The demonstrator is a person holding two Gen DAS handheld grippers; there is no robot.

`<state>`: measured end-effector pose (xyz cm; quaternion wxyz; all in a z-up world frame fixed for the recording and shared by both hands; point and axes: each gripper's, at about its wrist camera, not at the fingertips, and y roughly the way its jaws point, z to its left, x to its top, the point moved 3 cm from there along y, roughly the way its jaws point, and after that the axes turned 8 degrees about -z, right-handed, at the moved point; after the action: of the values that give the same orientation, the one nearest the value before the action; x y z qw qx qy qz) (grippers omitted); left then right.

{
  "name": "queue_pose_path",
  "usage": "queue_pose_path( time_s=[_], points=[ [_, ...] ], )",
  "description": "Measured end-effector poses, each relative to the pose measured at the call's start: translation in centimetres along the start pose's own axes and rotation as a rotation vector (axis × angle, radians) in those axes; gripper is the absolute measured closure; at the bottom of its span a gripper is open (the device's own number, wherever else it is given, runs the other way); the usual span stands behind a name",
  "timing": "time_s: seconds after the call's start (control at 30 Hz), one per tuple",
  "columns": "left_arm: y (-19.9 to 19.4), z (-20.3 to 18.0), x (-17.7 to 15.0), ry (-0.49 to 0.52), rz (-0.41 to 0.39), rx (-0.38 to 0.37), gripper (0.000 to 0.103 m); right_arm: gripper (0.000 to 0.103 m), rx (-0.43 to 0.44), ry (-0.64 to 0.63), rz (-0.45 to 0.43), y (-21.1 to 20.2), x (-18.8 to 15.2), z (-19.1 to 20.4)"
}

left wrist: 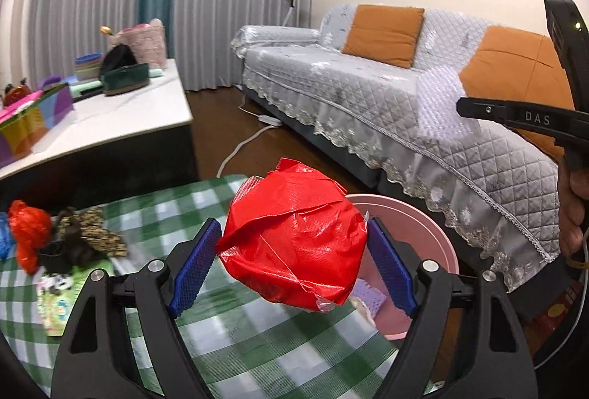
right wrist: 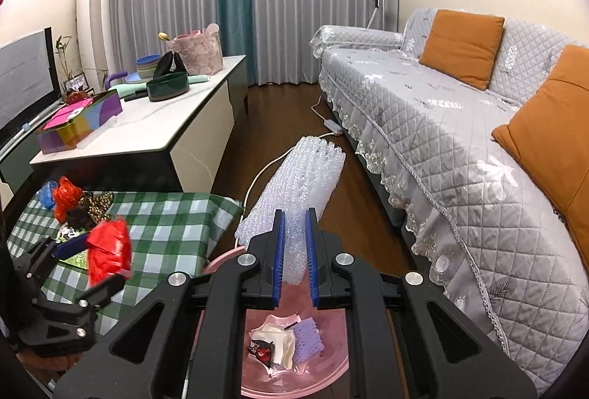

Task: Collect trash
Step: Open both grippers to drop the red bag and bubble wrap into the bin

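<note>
Two bits of trash airborne near pink bin. Left gripper spread wide, clamping red plastic ball: light, crinkly, squashy, grab mid-bulge. Right gripper nearly closed, pinching bubble wrap: floppy, weightless. More scraps on checked table; sofa crowds bin.

red bag wad – crumpled, held | foam netting (white) – above pink bin
</note>
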<state>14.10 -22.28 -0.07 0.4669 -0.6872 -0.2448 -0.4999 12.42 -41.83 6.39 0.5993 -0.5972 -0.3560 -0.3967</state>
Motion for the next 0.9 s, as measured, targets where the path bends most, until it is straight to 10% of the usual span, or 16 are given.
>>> queue_pose_path(
  time_s=[0.47,0.57,0.7,0.9],
  points=[
    [5.7,-5.0,-0.2,0.064,0.049,-0.104,0.025,0.091,-0.007,0.022,0.056,2.7,-1.1,-1.6],
    [6.6,-5.7,-0.3,0.074,0.069,-0.120,0.022,0.083,-0.013,0.025,0.061,3.0,-1.1,-1.7],
    [6.8,-5.4,-0.5,0.062,0.085,-0.115,0.022,0.047,-0.039,0.053,0.042,2.8,-0.8,-2.2],
    [5.9,-4.2,-0.5,0.026,0.082,-0.092,0.022,0.046,-0.031,0.066,0.042,2.8,-0.6,-2.0]
  ],
)
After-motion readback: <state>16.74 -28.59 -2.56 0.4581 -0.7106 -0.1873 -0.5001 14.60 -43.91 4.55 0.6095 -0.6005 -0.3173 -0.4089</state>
